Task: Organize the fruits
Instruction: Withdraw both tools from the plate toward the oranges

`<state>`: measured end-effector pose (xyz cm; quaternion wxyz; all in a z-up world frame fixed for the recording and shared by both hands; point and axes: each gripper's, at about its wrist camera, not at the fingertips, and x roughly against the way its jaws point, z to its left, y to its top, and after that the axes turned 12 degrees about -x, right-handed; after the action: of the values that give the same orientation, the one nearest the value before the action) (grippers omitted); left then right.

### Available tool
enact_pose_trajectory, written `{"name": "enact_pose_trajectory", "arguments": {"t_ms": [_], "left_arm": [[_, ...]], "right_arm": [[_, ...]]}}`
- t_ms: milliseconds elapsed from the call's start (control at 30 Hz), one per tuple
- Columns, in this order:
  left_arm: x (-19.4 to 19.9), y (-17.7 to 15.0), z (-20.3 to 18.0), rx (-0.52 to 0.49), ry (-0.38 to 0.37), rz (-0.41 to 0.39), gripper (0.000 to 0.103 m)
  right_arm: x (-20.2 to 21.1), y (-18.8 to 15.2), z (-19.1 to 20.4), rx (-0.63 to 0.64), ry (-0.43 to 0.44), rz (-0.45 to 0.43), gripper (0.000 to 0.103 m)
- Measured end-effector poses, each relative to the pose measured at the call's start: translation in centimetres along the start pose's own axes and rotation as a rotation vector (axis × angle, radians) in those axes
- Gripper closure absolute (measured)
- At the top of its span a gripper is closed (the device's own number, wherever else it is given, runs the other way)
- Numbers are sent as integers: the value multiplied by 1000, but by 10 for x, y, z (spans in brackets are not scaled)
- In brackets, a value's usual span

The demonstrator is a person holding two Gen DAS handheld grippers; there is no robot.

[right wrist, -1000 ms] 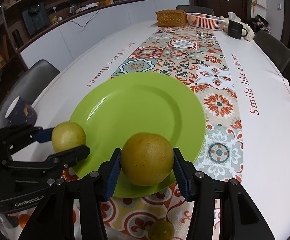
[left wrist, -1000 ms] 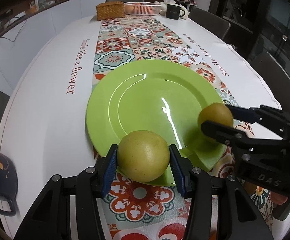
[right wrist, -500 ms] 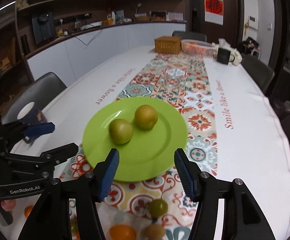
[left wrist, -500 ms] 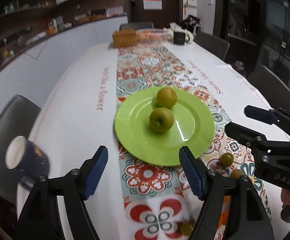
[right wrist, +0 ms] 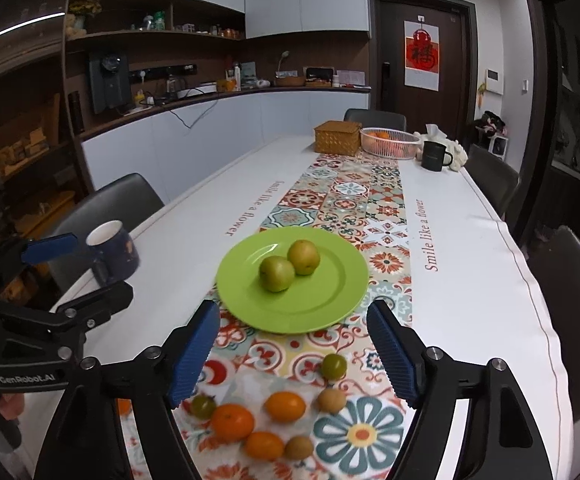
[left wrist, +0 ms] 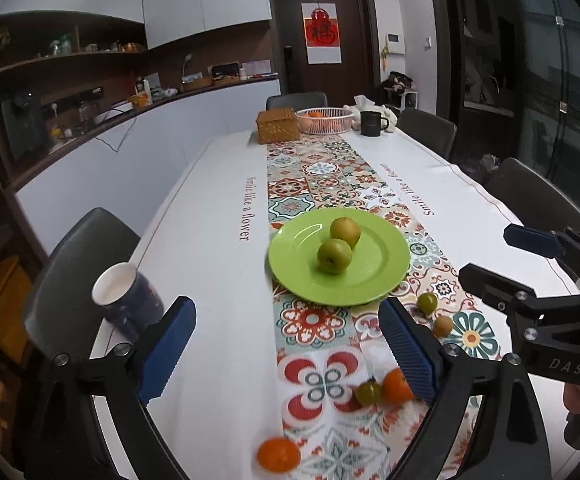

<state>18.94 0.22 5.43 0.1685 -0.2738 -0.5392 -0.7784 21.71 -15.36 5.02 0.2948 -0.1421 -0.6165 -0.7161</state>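
Observation:
Two round yellow-green fruits, one greener [left wrist: 333, 255] [right wrist: 277, 274] and one yellower [left wrist: 345, 231] [right wrist: 303, 257], lie touching on the green plate [left wrist: 385, 276] [right wrist: 329, 300]. My left gripper [left wrist: 286, 320] hangs above and short of the plate, its jaws opening with nothing between them. My right gripper [right wrist: 293, 316] is likewise back from the plate, jaws opening and empty. Several loose fruits lie on the patterned runner below them: oranges [right wrist: 232, 422] [left wrist: 278, 454], a small green one [right wrist: 333, 366] [left wrist: 427, 303] and a small brown one [right wrist: 331, 400] [left wrist: 443, 325].
A dark blue mug [left wrist: 128, 304] [right wrist: 114, 254] stands near the table's left edge. At the far end are a wicker box [right wrist: 337, 137], a white basket [right wrist: 389, 142] and a black mug [right wrist: 433, 155]. Grey chairs line both sides.
Both grippers let go of the round fruits at the plate's near rim, opened wide and drew back and up. The two fruits now lie together in the plate's middle.

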Motion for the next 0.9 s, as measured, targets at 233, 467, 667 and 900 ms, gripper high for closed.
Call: {"name": "enact_pose_trajectory", "arguments": {"t_ms": [233, 467, 667, 900], "left_arm": [[34, -29, -4, -10, 42, -10, 7], [48, -60, -8, 7, 74, 9, 6], [45, -86, -9, 23, 92, 32, 6], [29, -106, -17, -9, 85, 67, 6]], "right_arm": [[18, -24, 15, 19, 33, 16, 25], [28, -46, 27, 69, 29, 13, 25], [26, -66, 36, 128, 12, 25, 25], [10, -87, 42, 198, -17, 66, 25]]}}
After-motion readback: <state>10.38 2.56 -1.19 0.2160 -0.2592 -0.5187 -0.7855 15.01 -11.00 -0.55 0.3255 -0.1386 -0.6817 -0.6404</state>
